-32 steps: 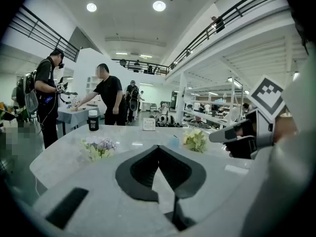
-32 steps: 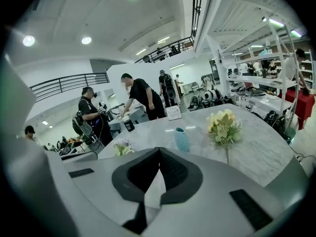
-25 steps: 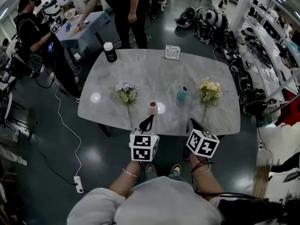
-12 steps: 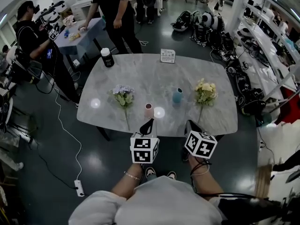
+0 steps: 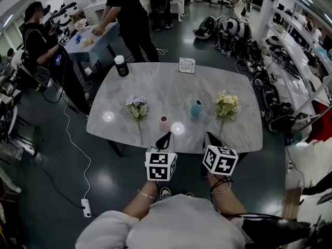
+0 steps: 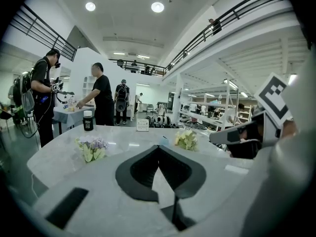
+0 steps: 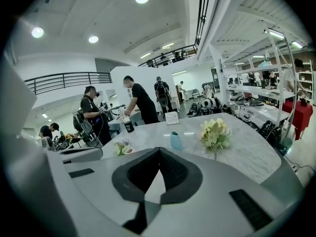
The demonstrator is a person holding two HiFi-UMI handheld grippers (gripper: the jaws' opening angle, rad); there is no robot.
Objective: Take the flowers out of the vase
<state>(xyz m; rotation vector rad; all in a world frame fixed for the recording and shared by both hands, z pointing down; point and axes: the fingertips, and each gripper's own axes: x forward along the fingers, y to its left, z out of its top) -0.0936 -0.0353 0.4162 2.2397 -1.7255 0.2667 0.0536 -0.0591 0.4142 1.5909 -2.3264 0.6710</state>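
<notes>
Two bunches of flowers lie flat on the grey marble table [image 5: 155,84]. The purple bunch [image 5: 137,107] is at the left and the yellow bunch [image 5: 226,106] at the right, both with stems toward me. Between them stand a pink vase [image 5: 164,123] and a blue vase [image 5: 196,108], both upright. My left gripper [image 5: 165,138] hovers at the table's front edge just before the pink vase, shut and holding nothing. My right gripper [image 5: 208,137] is beside it, also shut and holding nothing. The right gripper view shows the yellow bunch [image 7: 214,132] and the blue vase [image 7: 176,140] ahead.
A black bottle with a white cap [image 5: 121,65] and a small printed card [image 5: 187,65] stand at the table's far edge. People work at a second table [image 5: 98,35] at the back left. Bags and gear [image 5: 233,27] crowd the floor at the right. A white cable [image 5: 70,134] runs along the floor at the left.
My left gripper has shifted slightly near the front edge; the right one has stayed put. Both remain shut. Flowers and vases have not moved. The people behind have changed position.
</notes>
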